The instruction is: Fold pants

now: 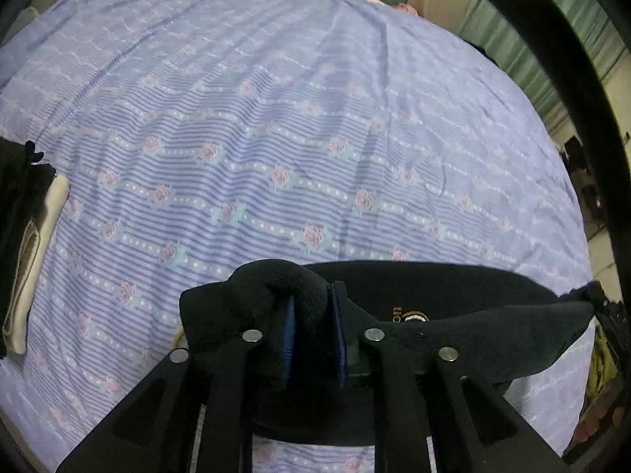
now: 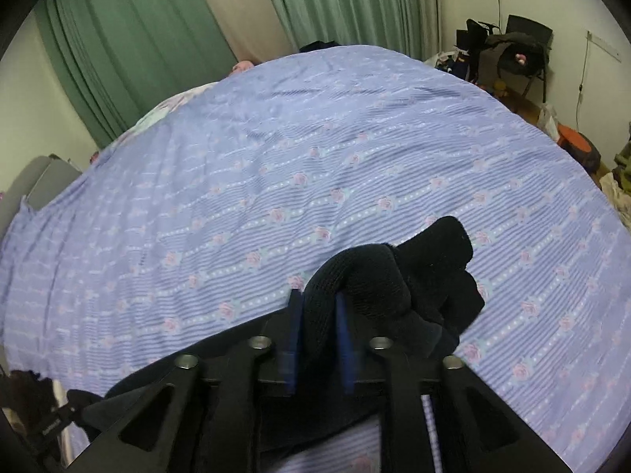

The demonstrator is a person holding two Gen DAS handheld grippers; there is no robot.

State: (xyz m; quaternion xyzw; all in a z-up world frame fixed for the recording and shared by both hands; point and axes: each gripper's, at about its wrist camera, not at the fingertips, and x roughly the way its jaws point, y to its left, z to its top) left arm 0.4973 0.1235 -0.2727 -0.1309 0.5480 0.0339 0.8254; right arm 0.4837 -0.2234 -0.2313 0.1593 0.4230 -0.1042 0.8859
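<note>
The black pants [image 1: 453,307] hang stretched between my two grippers above a bed with a purple striped rose-print sheet [image 1: 276,118]. My left gripper [image 1: 311,307] is shut on a bunched edge of the pants; a small label shows on the fabric to its right. My right gripper [image 2: 319,307] is shut on another bunched black edge of the pants [image 2: 394,276], with a flap sticking up to the right. The rest of the pants is hidden below the grippers.
A folded pile of black and cream clothes [image 1: 27,236] lies at the bed's left edge. Green curtains [image 2: 138,39] hang behind the bed. A chair with dark clothes [image 2: 512,51] and clutter stand at the far right.
</note>
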